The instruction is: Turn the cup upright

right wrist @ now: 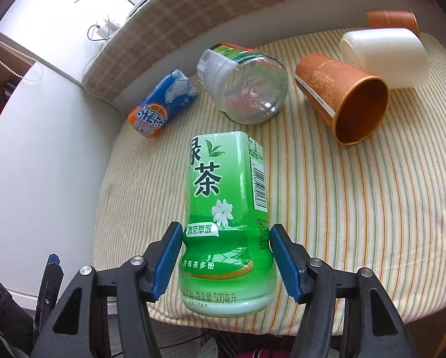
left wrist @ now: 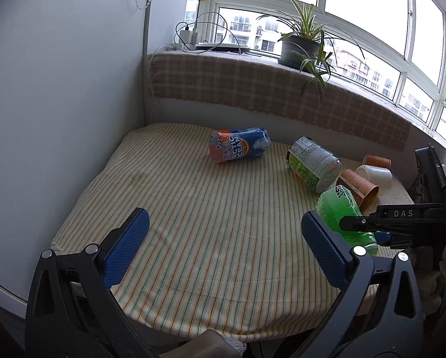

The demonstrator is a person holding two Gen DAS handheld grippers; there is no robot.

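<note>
A green tea cup cut from a bottle [right wrist: 227,208] lies tilted on the striped table, and my right gripper [right wrist: 227,256] is shut on its lower body. It shows in the left wrist view too [left wrist: 341,211], with the right gripper [left wrist: 369,225] on it. My left gripper [left wrist: 223,250] is open and empty above the near middle of the table. Other cups lie on their sides: a blue and orange one [left wrist: 238,146], a clear one with a green label [left wrist: 314,164], a brown paper cup [right wrist: 342,98] and a white cup [right wrist: 387,56].
A second brown cup [right wrist: 391,19] lies at the far right edge. A white cabinet [left wrist: 58,104] stands on the left. A checked sill [left wrist: 282,86] with a potted plant [left wrist: 302,47] and cables runs behind the striped tablecloth [left wrist: 208,223].
</note>
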